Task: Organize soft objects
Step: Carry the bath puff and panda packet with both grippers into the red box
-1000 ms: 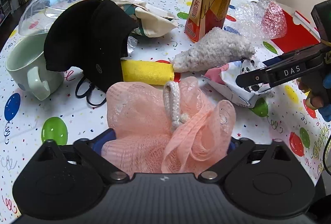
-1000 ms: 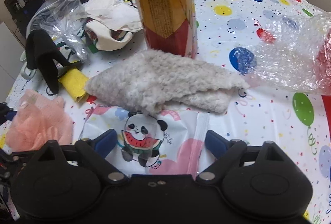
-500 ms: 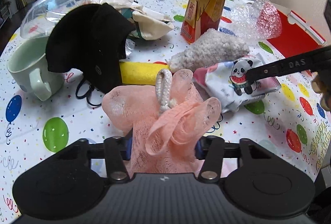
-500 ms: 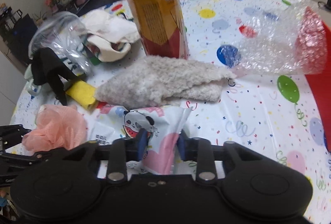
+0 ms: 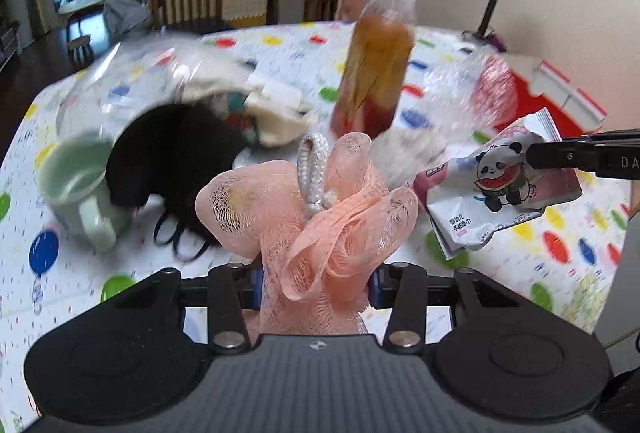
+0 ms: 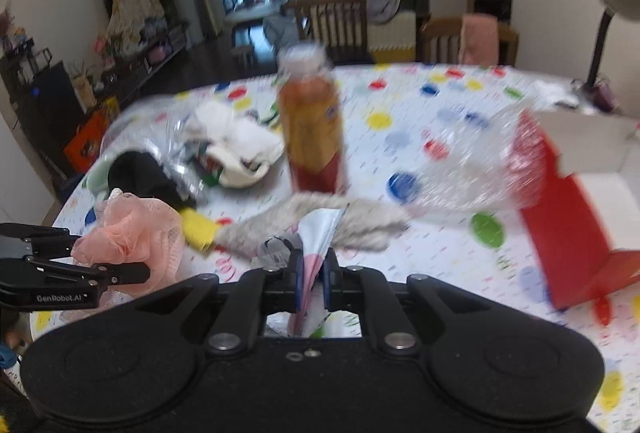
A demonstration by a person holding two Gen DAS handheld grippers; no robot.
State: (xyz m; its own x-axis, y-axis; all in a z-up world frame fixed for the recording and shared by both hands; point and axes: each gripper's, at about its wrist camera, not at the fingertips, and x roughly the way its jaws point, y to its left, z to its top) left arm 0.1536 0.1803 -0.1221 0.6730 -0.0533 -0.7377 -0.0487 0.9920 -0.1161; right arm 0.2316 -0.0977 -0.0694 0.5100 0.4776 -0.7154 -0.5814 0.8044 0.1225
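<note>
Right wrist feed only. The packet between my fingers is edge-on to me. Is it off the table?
Observer: It looks lifted. In the left wrist view the white panda-print wipes packet hangs from the right gripper, pinched near its upper edge.
Operator: Left side has the sponge?
Observer: Yes. The left gripper is shut on the peach mesh bath sponge, with its white rope loop standing upright.
Operator: What's near that black thing?
Observer: A pale green ceramic mug; the black fabric cap leans against its rim.
</note>
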